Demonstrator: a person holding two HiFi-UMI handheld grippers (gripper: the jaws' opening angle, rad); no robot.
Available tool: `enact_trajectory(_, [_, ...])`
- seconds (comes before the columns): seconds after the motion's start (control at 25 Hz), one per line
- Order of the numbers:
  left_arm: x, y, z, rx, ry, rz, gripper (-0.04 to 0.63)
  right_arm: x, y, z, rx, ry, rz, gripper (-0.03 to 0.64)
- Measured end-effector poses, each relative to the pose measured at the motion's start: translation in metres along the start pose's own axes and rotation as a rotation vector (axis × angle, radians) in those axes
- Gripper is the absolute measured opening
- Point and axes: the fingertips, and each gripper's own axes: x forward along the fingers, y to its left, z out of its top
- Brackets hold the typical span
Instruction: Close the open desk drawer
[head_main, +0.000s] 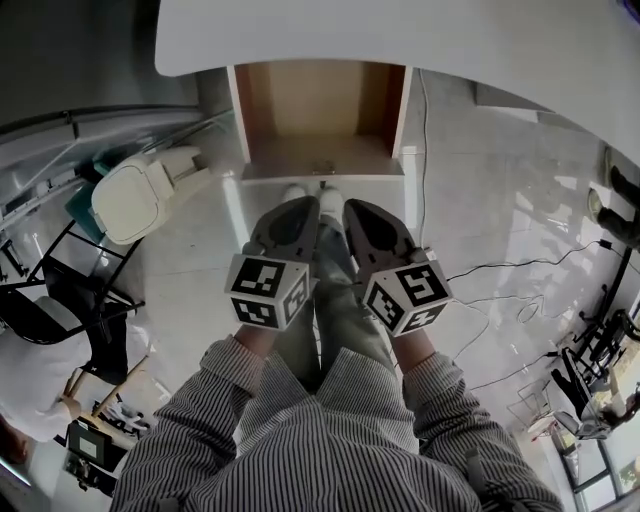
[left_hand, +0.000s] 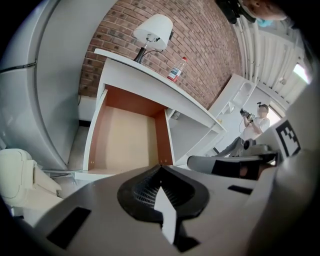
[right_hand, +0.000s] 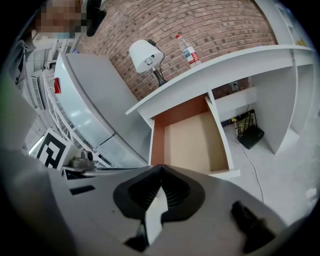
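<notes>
The drawer (head_main: 320, 110) stands pulled out beneath the white worktop (head_main: 450, 40). The left hand-held gripper (head_main: 297, 205) and right hand-held gripper (head_main: 358, 210), jaws shut and holding nothing, hover side by side near its front.

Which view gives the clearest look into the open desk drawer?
The right gripper view: the drawer shows nearly whole, bare inside, front panel included. The left gripper view shows its inside too, with the front panel partly covered. In the head view the desk top hides its rear part.
</notes>
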Motion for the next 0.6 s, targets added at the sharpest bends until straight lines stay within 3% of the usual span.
enact_trajectory(0.32, [0.019, 0.031, -0.031, -0.053, -0.002, 0.086, 0.012, 0.021, -0.022, -0.025, -0.020, 0.025, -0.051, 0.015])
enact_trajectory(0.6, [0.034, 0.046, -0.040, -0.061, -0.007, 0.141, 0.012, 0.035, -0.045, -0.031, 0.025, 0.000, -0.115, 0.015])
